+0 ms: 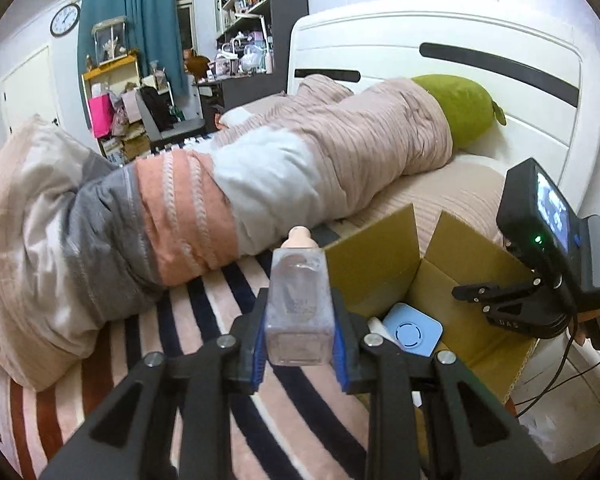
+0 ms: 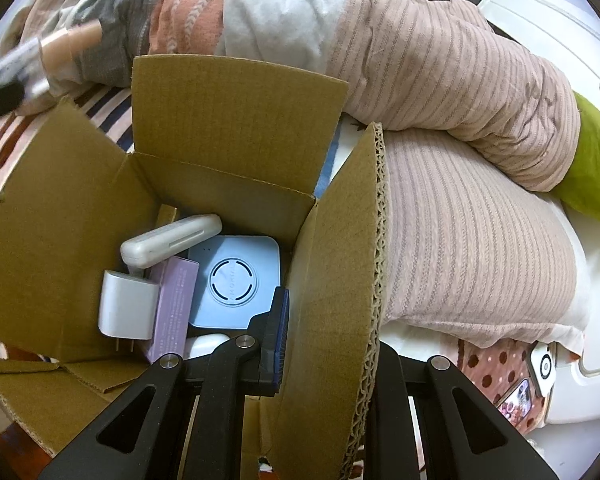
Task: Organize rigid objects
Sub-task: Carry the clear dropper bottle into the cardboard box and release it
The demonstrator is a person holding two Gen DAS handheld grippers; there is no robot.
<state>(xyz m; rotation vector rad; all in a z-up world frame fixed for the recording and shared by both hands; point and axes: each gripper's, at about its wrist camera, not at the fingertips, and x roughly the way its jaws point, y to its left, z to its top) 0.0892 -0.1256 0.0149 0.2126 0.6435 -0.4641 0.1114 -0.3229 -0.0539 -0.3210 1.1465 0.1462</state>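
Observation:
My left gripper (image 1: pixel 299 340) is shut on a clear plastic bottle (image 1: pixel 299 304) with a beige cap, held above the striped bedcover just left of an open cardboard box (image 1: pixel 452 276). The bottle also shows blurred at the far left of the right wrist view (image 2: pixel 60 46). My right gripper (image 2: pixel 324 344) is shut on the box's right flap (image 2: pixel 336 280); its right finger is hidden behind the flap. Inside the box lie a light blue square device (image 2: pixel 236 280), a purple carton (image 2: pixel 172 308), a white plug adapter (image 2: pixel 126 308) and a white oblong case (image 2: pixel 170 240).
A rolled pink, grey and orange duvet (image 1: pixel 220 184) lies across the bed behind the box. A green plush (image 1: pixel 460 108) rests at the white headboard (image 1: pixel 500 40). Phones (image 2: pixel 540 368) lie on a dotted cloth at the right. Cluttered shelves stand beyond the bed.

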